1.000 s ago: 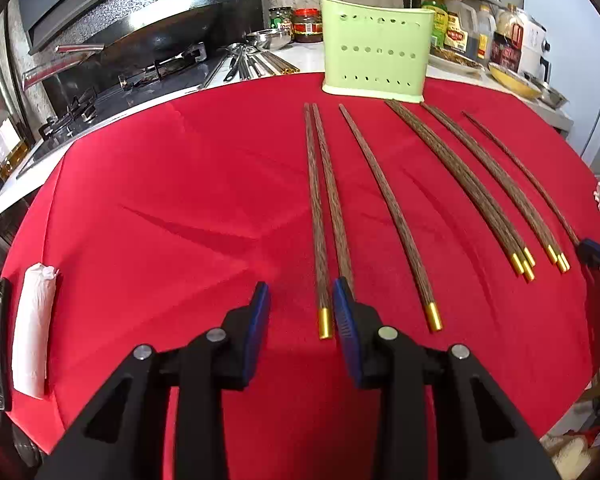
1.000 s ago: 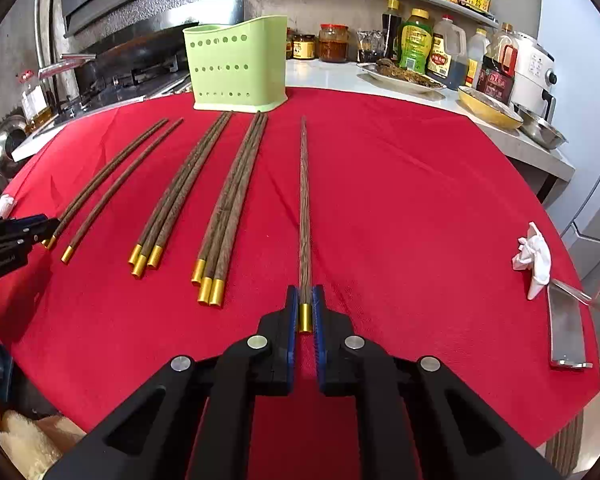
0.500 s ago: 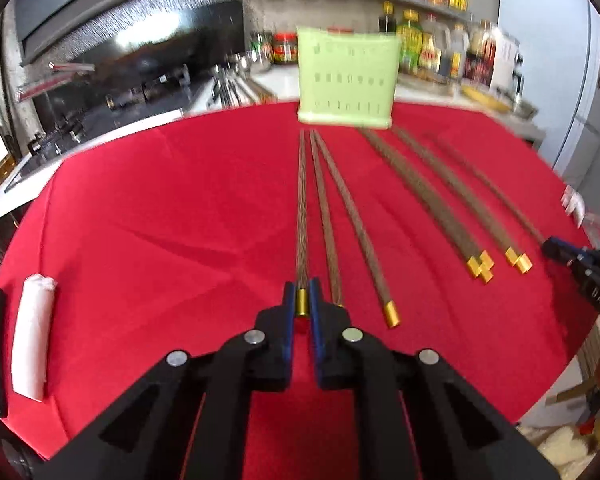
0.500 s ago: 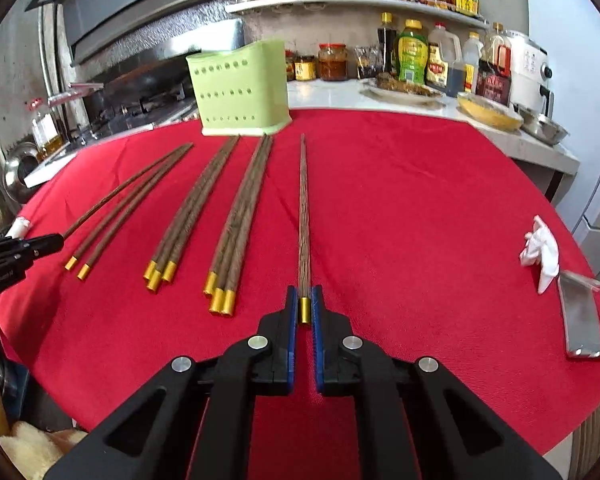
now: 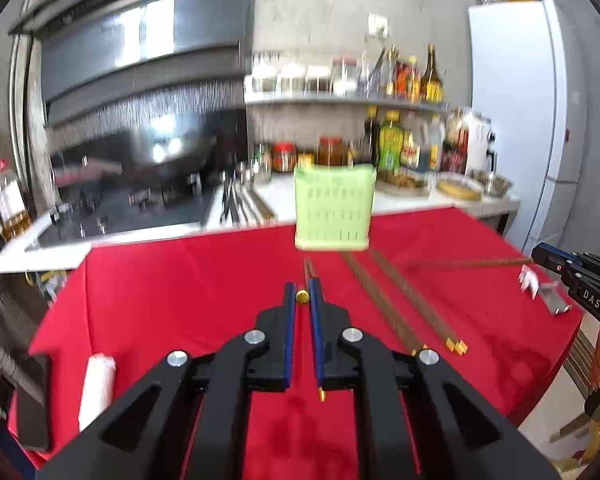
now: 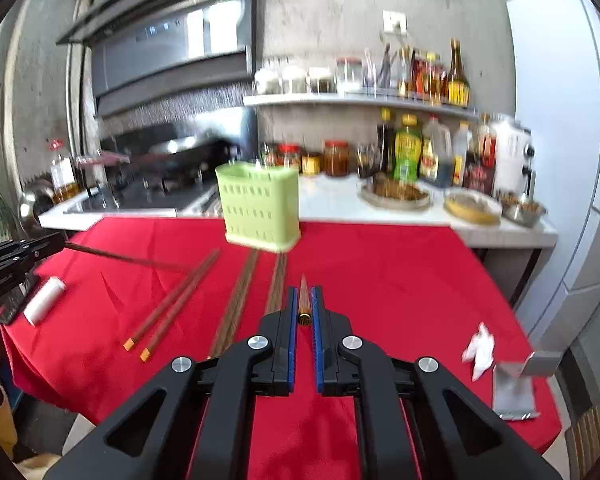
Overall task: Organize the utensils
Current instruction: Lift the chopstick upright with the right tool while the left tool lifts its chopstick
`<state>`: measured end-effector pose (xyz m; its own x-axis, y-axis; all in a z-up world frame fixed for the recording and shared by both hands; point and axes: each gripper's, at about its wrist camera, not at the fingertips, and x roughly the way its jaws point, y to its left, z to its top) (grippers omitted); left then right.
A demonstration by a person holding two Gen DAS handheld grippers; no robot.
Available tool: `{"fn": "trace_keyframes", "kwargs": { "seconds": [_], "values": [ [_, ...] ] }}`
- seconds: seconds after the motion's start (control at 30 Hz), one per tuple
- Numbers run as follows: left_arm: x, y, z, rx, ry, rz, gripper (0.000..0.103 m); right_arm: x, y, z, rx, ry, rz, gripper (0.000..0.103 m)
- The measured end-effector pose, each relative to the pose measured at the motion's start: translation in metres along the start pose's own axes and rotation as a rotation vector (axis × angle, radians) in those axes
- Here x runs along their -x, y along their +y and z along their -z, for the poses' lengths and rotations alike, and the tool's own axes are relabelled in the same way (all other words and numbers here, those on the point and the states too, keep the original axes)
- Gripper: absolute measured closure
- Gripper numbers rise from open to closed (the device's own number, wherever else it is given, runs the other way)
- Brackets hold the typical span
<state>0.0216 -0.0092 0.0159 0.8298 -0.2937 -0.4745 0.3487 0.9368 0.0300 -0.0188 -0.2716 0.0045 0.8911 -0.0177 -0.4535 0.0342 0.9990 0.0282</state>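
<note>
My left gripper (image 5: 302, 298) is shut on a brown chopstick (image 5: 301, 296) by its gold end and holds it above the red table (image 5: 180, 300), pointing at the green holder (image 5: 333, 212). My right gripper (image 6: 304, 312) is shut on another chopstick (image 6: 303, 304) the same way, aimed near the green holder (image 6: 260, 210). Each gripper shows in the other's view with its chopstick: the right one (image 5: 540, 256), the left one (image 6: 56, 242). Several chopsticks (image 5: 400, 304) lie on the table; they also show in the right wrist view (image 6: 180, 296).
A white roll (image 5: 96, 384) lies at the left table edge. A crumpled tissue (image 6: 478, 350) and a metal piece (image 6: 514, 392) lie at the right. A stove (image 5: 140, 204) and a counter with bottles (image 6: 420, 160) and dishes stand behind the table.
Both grippers have lifted their chopsticks off the table and risen, tilting level. The left gripper closed on its chopstick between the earliest frame and half a second ago.
</note>
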Motion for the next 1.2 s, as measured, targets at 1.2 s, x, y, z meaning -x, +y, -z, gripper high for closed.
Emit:
{"fn": "trace_keyframes", "kwargs": {
  "seconds": [1.2],
  "values": [
    [-0.022,0.008,-0.015,-0.008,0.054,-0.037,0.095,-0.037,0.006,-0.027,0.056,0.071,0.016,0.096]
  ]
}}
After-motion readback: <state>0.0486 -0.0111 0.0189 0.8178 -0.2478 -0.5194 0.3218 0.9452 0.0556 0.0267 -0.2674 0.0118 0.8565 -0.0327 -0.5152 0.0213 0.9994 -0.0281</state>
